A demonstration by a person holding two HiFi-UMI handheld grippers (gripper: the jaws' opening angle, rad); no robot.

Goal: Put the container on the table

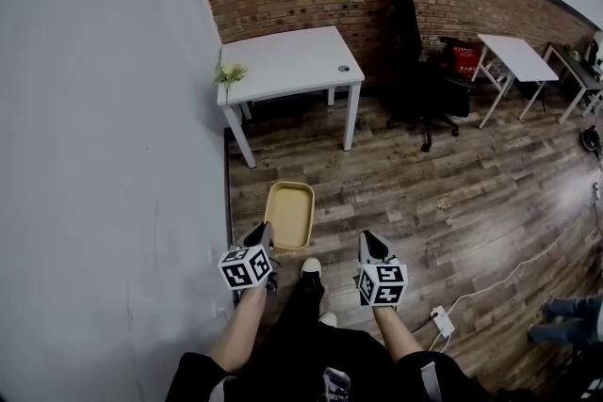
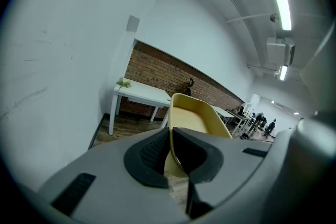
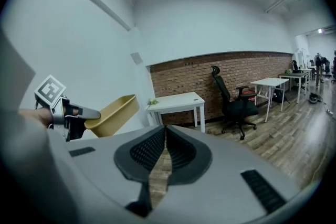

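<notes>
Rounded-rectangular yellow container (image 2: 195,115), rim between ribbed fingers (image 2: 152,152) of left gripper (image 2: 170,136)

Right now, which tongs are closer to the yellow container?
Left. The left tongs pinch the container by its rim; the right tongs hang shut and empty, apart, to its right.

I'm watching the left gripper (image 1: 265,235) and right gripper (image 1: 370,242) showing grey bodies, black ribbed pads (image 2: 149,155) and white cubes (image 1: 247,267) bearing black square markers; the person is wearing black clothes (image 1: 300,334) and white shoes (image 1: 310,268).
</notes>
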